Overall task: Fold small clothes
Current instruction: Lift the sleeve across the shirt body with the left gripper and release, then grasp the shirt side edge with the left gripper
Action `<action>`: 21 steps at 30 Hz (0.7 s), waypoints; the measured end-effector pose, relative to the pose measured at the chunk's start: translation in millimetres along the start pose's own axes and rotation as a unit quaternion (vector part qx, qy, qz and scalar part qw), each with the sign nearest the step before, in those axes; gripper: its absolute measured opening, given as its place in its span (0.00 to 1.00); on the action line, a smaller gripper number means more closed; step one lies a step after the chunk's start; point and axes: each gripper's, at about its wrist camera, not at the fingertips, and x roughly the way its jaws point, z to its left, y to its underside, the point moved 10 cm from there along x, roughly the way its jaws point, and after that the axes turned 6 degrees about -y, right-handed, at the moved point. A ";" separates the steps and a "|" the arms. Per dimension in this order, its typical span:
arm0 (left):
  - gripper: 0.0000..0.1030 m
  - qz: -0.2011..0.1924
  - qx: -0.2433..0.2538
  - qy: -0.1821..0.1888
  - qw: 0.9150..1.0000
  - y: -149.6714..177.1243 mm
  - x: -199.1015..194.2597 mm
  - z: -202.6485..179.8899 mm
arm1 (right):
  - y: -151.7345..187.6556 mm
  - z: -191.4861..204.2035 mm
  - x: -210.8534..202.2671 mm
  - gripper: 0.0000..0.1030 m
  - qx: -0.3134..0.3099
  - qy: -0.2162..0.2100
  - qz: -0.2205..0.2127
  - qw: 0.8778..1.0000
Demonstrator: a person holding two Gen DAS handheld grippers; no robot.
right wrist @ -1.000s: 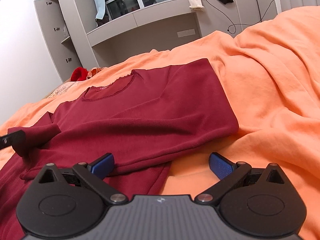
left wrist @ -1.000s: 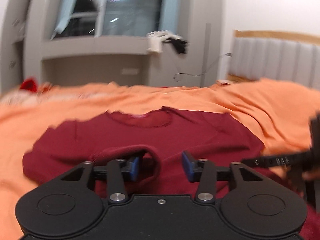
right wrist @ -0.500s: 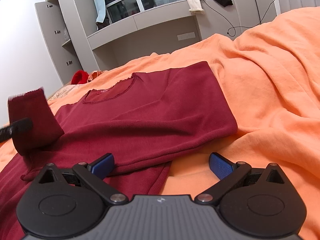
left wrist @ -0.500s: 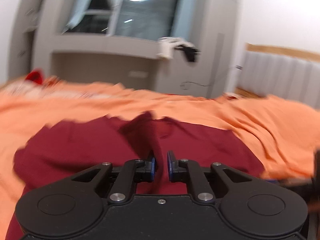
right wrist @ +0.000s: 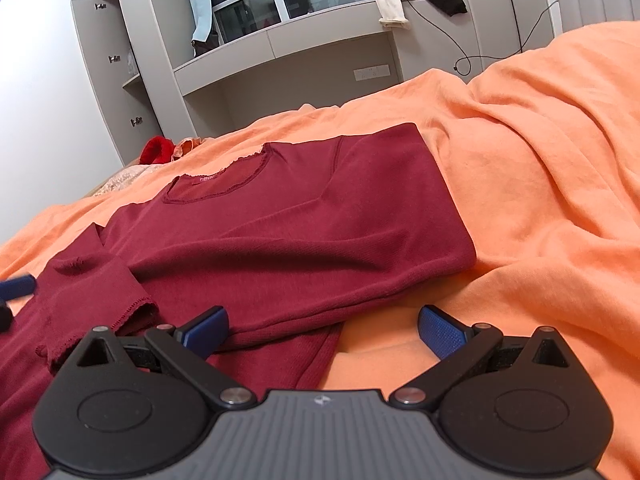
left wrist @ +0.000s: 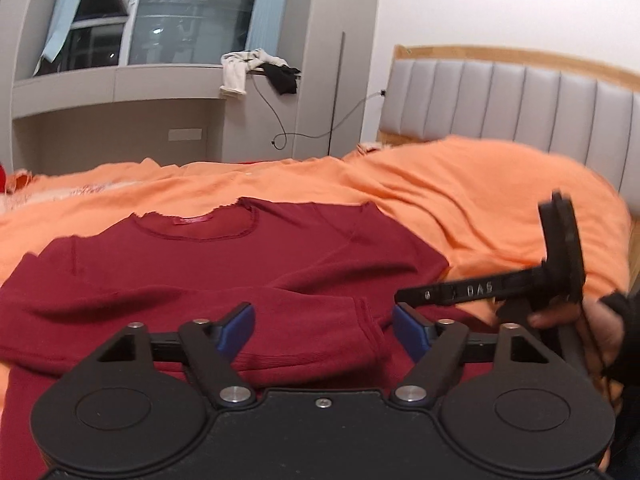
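A dark red long-sleeved top (left wrist: 224, 264) (right wrist: 304, 216) lies flat on the orange bedspread (left wrist: 460, 196) (right wrist: 540, 184), neckline away from me. One sleeve (left wrist: 304, 336) is folded across the body, its cuff (right wrist: 100, 312) lying loose. My left gripper (left wrist: 324, 330) hovers just above that sleeve with its jaws opening; the cloth lies below the blue pads, not pressed by them. My right gripper (right wrist: 322, 330) stands wide open over the top's lower right edge, holding nothing. It also shows at the right of the left wrist view (left wrist: 480, 292), held by a hand (left wrist: 580, 320).
A grey padded headboard (left wrist: 520, 96) stands at the right. Grey built-in shelves and a window (right wrist: 312, 20) run behind the bed, with clothes (left wrist: 256, 68) draped on a ledge. Something red (right wrist: 154, 150) sits at the far left bed edge.
My left gripper shut on the sleeve, lifted it and carried it across the body, then let go; the sleeve now lies flat. The right gripper has not moved.
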 end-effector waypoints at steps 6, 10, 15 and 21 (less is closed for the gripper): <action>0.88 -0.029 -0.054 -0.076 0.995 -19.3 -20.2 55.3 | -6.5 9.1 -6.8 1.00 -0.032 0.022 -0.012 0.999; 0.88 -0.048 -0.113 -0.173 0.977 -30.0 -34.5 113.3 | -19.1 21.4 -19.7 1.00 -0.079 0.051 -0.048 0.994; 0.87 -0.053 -0.202 -0.302 0.930 -21.6 -50.6 189.6 | -36.3 46.9 -33.5 1.00 -0.148 0.059 -0.103 0.982; 0.75 -0.029 -0.282 -0.333 0.899 -4.2 -50.1 232.0 | -27.6 77.2 -21.5 1.00 -0.213 0.040 -0.093 0.972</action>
